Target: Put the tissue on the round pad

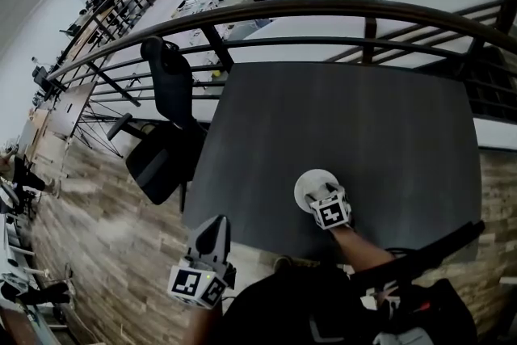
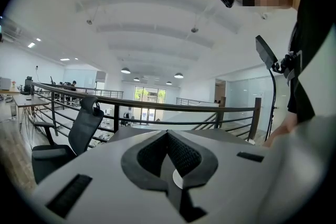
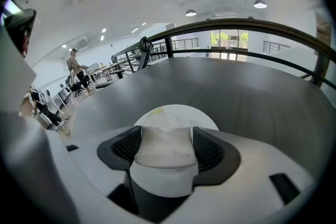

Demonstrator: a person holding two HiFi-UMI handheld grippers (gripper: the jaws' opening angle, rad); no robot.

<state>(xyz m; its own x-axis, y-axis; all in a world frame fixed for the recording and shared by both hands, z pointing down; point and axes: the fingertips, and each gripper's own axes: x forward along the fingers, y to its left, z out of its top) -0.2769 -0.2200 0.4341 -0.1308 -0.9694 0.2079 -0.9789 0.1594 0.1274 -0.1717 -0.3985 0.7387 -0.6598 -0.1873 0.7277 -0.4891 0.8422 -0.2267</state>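
Right tongs (image 3: 167, 140) are clamped on the tissue (image 3: 166, 152), a white wad that fills the gap between the two pads, so the jaws stand wide yet press on it from both sides. They tilt downward directly over the round pad (image 3: 176, 112), a white disc lying on the dark counter (image 1: 347, 117) near its front edge. Whether the tissue already touches the disc I cannot tell.

Left tongs (image 1: 212, 237) are empty, jaws together, held off the counter's near left corner and pointing roughly level toward the railing (image 1: 323, 10). They seem to have no part in this step.

The step in hand looks like the placing itself, with the tissue brought over its target but not let go. The next move likely calls for a short descent until the wad rests on the disc. The jaws would then open fully and lift straight up, so the light tissue neither clings to a pad nor gets dragged off the disc's edge.
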